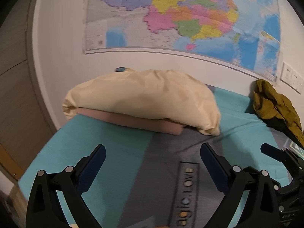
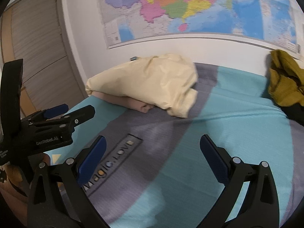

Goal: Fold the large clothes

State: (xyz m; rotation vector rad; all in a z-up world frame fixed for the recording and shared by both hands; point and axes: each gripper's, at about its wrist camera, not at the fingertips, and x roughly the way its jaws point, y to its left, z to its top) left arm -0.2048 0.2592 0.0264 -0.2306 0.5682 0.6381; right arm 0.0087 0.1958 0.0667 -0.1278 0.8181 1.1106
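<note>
A crumpled mustard-olive garment (image 1: 273,104) lies at the far right of the bed by the wall; it also shows in the right wrist view (image 2: 285,81). A cream garment or pillow (image 1: 140,98) rests on a folded pink item (image 1: 144,122) at the back left, also in the right wrist view (image 2: 148,83). My left gripper (image 1: 153,148) is open and empty above the bedspread. My right gripper (image 2: 153,139) is open and empty too. The left gripper also appears at the left of the right wrist view (image 2: 70,110).
The bed has a turquoise and grey striped cover (image 1: 117,152) with a "Magic.Love" label (image 2: 112,161). A large coloured map (image 1: 190,15) hangs on the white wall behind. A wooden wardrobe (image 2: 38,47) stands to the left of the bed.
</note>
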